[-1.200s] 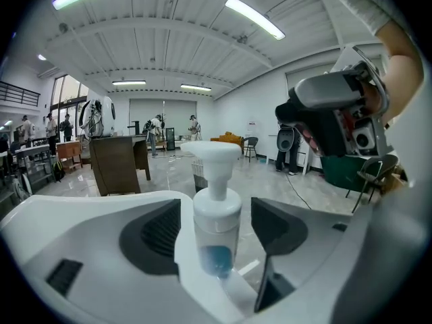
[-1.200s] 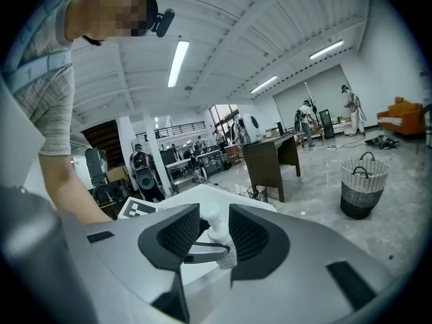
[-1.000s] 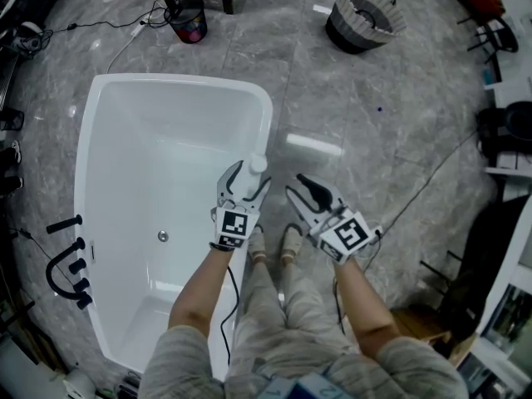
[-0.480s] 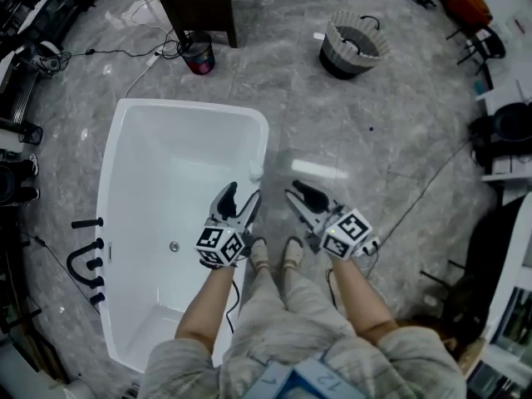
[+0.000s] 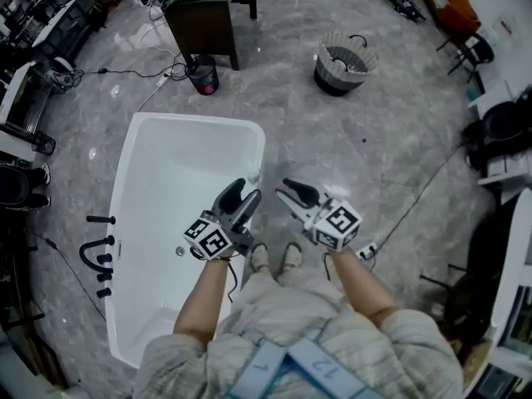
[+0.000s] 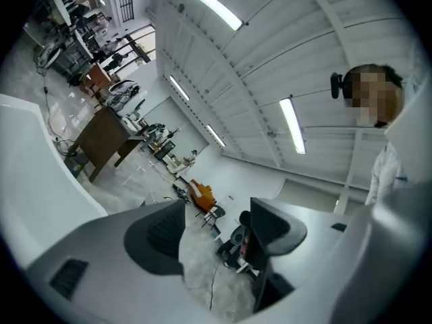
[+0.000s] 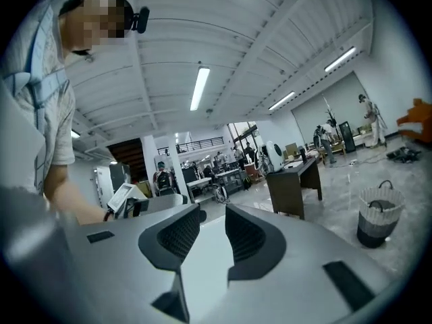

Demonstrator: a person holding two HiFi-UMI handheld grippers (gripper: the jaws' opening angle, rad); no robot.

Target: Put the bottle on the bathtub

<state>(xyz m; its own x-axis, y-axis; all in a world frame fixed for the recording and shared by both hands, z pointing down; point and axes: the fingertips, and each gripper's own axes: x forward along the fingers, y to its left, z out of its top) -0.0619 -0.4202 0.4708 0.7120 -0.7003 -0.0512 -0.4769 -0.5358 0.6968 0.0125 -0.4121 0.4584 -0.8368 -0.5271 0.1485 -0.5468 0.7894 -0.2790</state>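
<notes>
A small white bottle stands on the right rim of the white bathtub, on its own. My left gripper hangs just short of the bottle, open, nothing between its fingers. In the left gripper view the left gripper points up at the ceiling with its jaws apart and empty. My right gripper is over the grey floor to the right of the tub, also open. In the right gripper view the right gripper holds nothing, and neither gripper view shows the bottle.
A black faucet stands at the tub's left side. A woven basket, a dark desk and a small bin stand on the marble floor beyond. Cables and a power strip lie at the right. The person's feet are beside the tub.
A second ago my left gripper held the bottle at the tub's rim. It has let go and drawn back; the bottle stays on the rim. Both grippers tilted upward.
</notes>
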